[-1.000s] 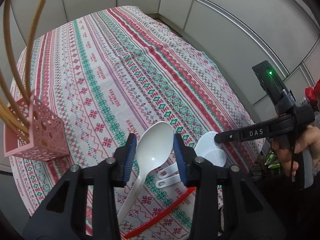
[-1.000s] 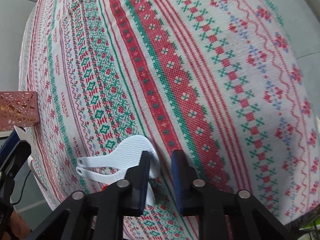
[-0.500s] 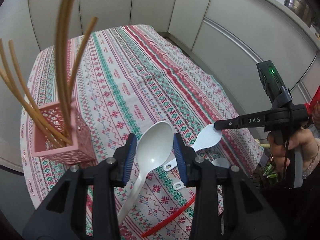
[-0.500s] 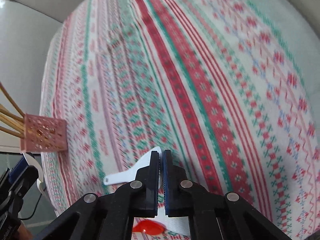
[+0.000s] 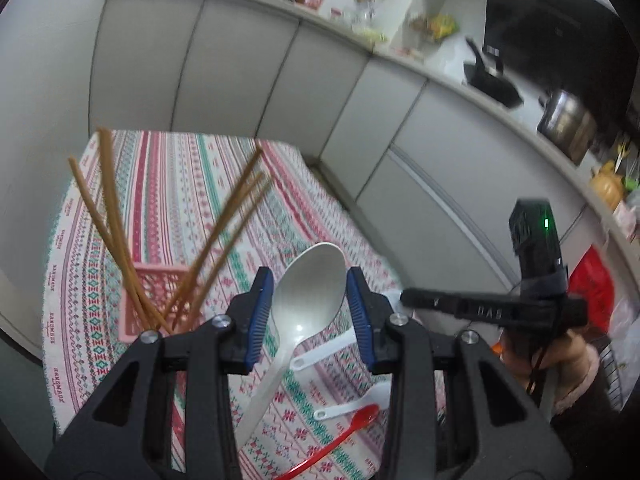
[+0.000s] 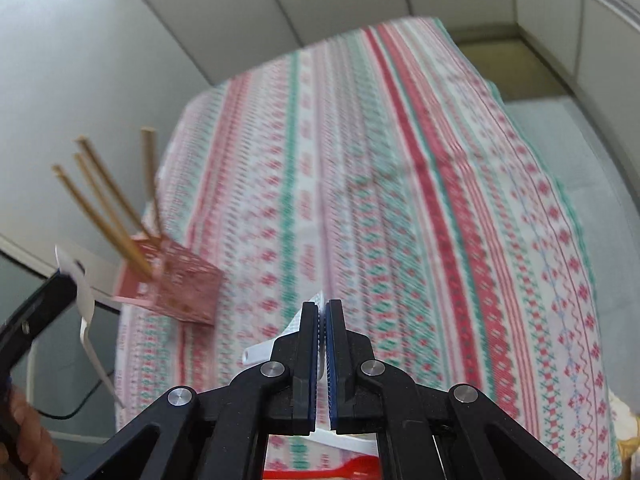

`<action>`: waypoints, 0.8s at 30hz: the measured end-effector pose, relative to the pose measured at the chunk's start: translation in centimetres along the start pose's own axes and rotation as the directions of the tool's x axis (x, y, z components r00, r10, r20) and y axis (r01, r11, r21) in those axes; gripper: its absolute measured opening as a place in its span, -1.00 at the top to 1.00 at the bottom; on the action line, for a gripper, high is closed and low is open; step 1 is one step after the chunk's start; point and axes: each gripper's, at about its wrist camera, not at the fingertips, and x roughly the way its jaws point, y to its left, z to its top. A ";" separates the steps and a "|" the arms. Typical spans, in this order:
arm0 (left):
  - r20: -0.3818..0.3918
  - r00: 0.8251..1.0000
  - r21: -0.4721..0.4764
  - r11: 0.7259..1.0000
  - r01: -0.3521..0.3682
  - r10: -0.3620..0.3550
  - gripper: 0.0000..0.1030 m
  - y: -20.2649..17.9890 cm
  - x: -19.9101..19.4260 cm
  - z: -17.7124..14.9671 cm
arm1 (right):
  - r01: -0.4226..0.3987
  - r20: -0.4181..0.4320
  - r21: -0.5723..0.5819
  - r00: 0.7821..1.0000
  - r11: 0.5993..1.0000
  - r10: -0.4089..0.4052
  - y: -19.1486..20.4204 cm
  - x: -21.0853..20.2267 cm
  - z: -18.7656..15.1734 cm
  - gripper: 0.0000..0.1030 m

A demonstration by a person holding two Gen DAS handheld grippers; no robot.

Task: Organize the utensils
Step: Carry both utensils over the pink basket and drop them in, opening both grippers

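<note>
My left gripper (image 5: 310,304) is shut on the bowl of a large white spoon (image 5: 308,300), held in the air with its handle hanging down. Just to its left stands a pink lattice basket (image 5: 152,304) holding several wooden chopsticks (image 5: 116,232). My right gripper (image 6: 322,308) is shut on a flat white rice spoon (image 6: 260,354), raised over the patterned tablecloth (image 6: 400,200). In the left wrist view the right gripper (image 5: 404,298) reaches in from the right, the rice spoon's handle (image 5: 320,354) poking out below. A second white spoon (image 5: 352,404) and a red spoon (image 5: 340,436) lie on the cloth.
The basket (image 6: 176,288) sits near the table's left edge, with the left gripper (image 6: 64,276) and its spoon beside it. A grey wall (image 6: 80,100) borders that side. Grey cabinets (image 5: 280,92) with a cluttered counter (image 5: 400,28) run along the far and right sides. A person's hand (image 5: 568,360) holds the right gripper.
The right gripper shut on the flat white spoon and lifted it off the cloth. Both grippers rose; the left one, still holding the large spoon, tilted up and now sits nearer the basket.
</note>
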 end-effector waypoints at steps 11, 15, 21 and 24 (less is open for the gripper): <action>0.305 0.952 -0.188 0.981 0.054 0.006 0.23 6.1 -2.3 2.7 | -0.056 0.095 -0.085 0.993 0.995 0.064 5.2 -2.3 0.8 0.96; 0.353 0.935 -0.176 0.984 0.039 0.026 0.23 7.2 -0.9 2.9 | -0.069 0.102 -0.094 0.992 0.993 0.078 6.0 -2.2 1.1 0.96; 0.333 0.940 -0.161 0.987 -0.016 0.069 0.23 8.7 1.8 3.0 | -0.082 0.104 -0.074 0.991 0.994 0.089 5.8 -1.9 1.5 0.96; 0.319 0.944 -0.156 0.987 -0.033 0.082 0.23 8.8 2.6 2.8 | -0.081 0.105 -0.068 0.991 0.994 0.088 5.7 -1.8 1.6 0.95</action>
